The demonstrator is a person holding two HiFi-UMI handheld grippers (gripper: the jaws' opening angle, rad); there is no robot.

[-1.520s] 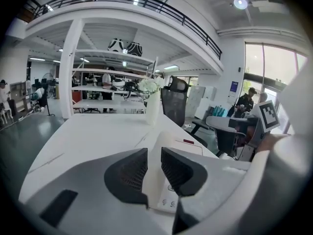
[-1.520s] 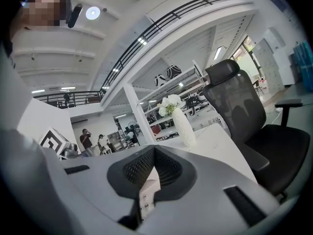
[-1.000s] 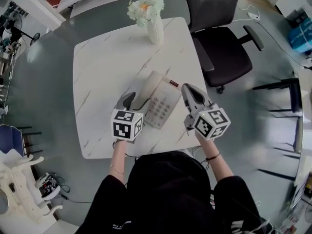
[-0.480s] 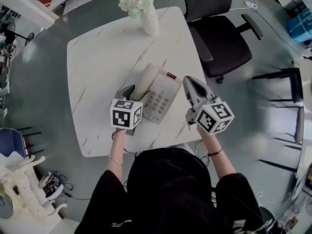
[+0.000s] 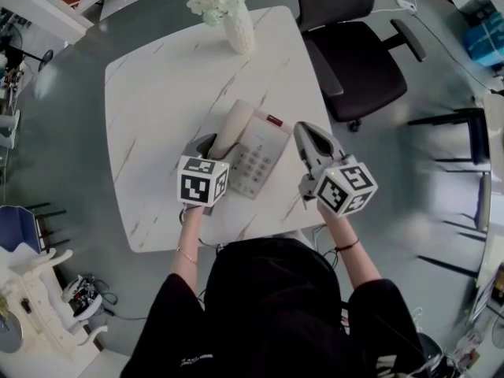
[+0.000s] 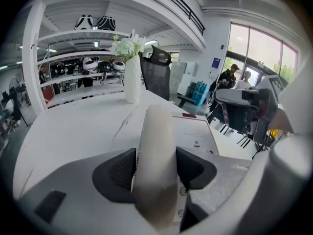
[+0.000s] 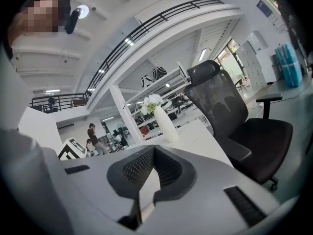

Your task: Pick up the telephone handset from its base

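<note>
A cream telephone handset (image 5: 233, 124) lies in its cradle on the left side of the white telephone base (image 5: 260, 162), on the white marble table (image 5: 157, 93). My left gripper (image 5: 211, 145) straddles the handset's near end. In the left gripper view the handset (image 6: 156, 146) fills the gap between the jaws of the left gripper (image 6: 156, 169); they are closing, and both dark pads (image 6: 117, 169) lie against its sides. The base (image 6: 195, 133) shows to its right. My right gripper (image 5: 304, 132) hovers just right of the base, shut and holding nothing (image 7: 146, 185).
A white vase of flowers (image 5: 235, 22) stands at the table's far edge. A black office chair (image 5: 358, 50) sits off the table's far right corner. The person stands at the near edge. Shelves and distant people show in the gripper views.
The left gripper has dropped slightly onto the handset's near end, so its jaws now flank it. The right gripper has stayed in place. The head camera shifted a little.
</note>
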